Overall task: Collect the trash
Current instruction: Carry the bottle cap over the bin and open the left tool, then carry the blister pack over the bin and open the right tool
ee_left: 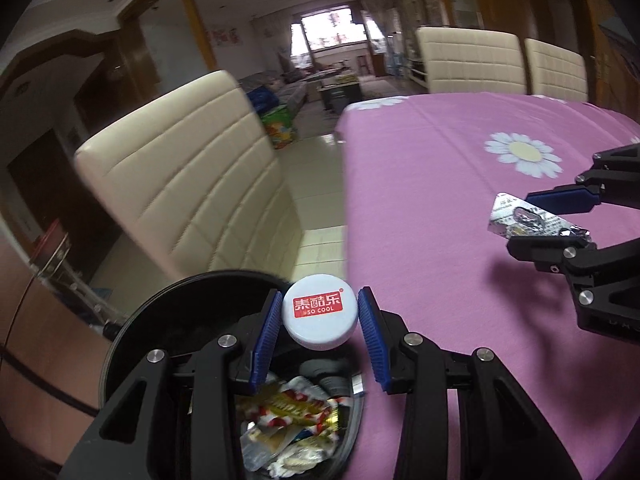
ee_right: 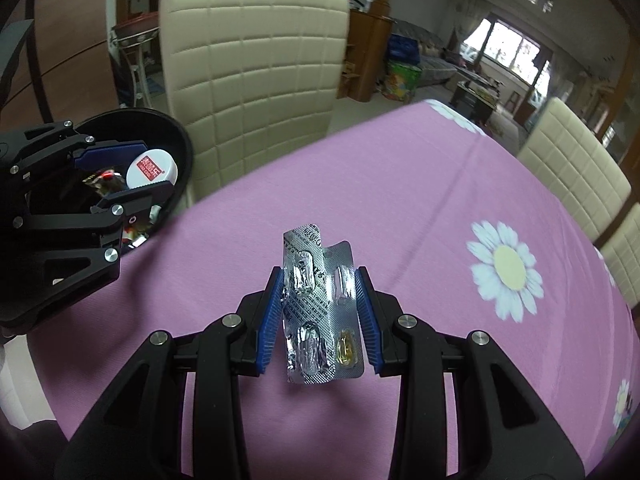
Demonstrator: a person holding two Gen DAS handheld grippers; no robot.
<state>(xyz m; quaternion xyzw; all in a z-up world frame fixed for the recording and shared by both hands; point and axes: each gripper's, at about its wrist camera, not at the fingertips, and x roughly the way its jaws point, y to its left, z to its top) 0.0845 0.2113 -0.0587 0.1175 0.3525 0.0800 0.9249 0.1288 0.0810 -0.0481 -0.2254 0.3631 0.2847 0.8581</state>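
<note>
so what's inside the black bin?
The bin holds crumpled wrappers in yellow, white and red. The left gripper and the white cap between its fingers cover the rest; the bottom is hidden.

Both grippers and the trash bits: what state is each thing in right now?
Left gripper: open, fingers either side of the cap, over the bin.
Bottle cap: white, between the open fingers, above the bin.
Trash bin: open, holding wrappers.
Right gripper: shut on the pill pack.
Pill pack: crumpled, mostly emptied, held above the tablecloth.

Dim daylight from a blown-out far window (ee_left: pixel 328 34), perhaps motion blur, strong fisheye bending, dark vignetted corners.
</note>
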